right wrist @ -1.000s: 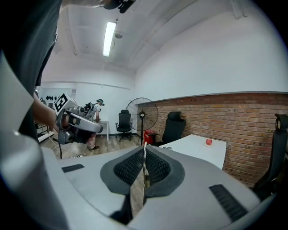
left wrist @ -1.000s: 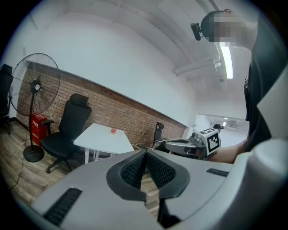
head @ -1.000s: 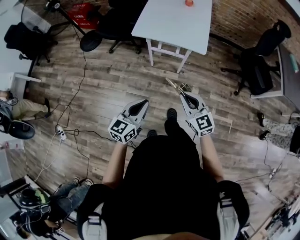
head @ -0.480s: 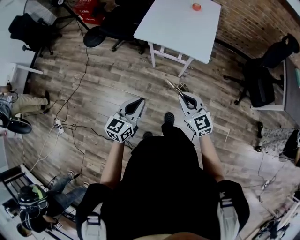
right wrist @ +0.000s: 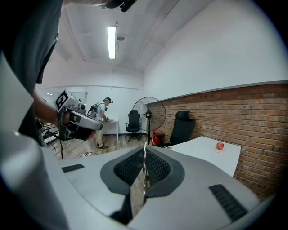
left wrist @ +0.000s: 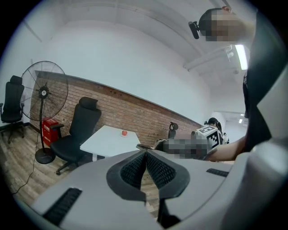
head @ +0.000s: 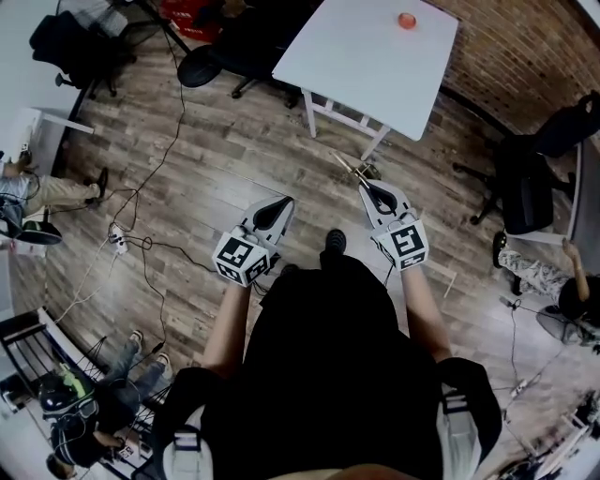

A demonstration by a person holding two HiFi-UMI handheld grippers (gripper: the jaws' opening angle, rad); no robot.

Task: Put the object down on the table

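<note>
**Object held in the right gripper, out over the floor, short of the table**

The thin stick-like object [head: 345,165] [right wrist: 144,170] is pinched in the right gripper [head: 373,194] [right wrist: 144,150]. The jaws are pressed onto it from both sides with almost no gap. In the right gripper view it shows edge-on, a narrow line between the ribbed pads. From the head view its long axis runs on out of the gripper's tip, pointing forward and slanting to the person's left, toward the white table [head: 375,66]. What kind of object it is, I cannot tell.

It hangs above the wood floor [head: 216,159], short of the table top. A red round thing [head: 406,20] [right wrist: 219,146] sits near the table's far edge.

The left gripper [head: 272,217] [left wrist: 146,152] is alongside at about the same height, and the two are apart. Its jaws are pressed together with nothing between them.

Further out, a brick wall [right wrist: 252,112] runs behind the table. A black office chair [left wrist: 83,130] stands at the table's side, with a standing fan [left wrist: 42,92] just beyond. Cables [head: 141,248] trail across the floor on the person's left.
</note>
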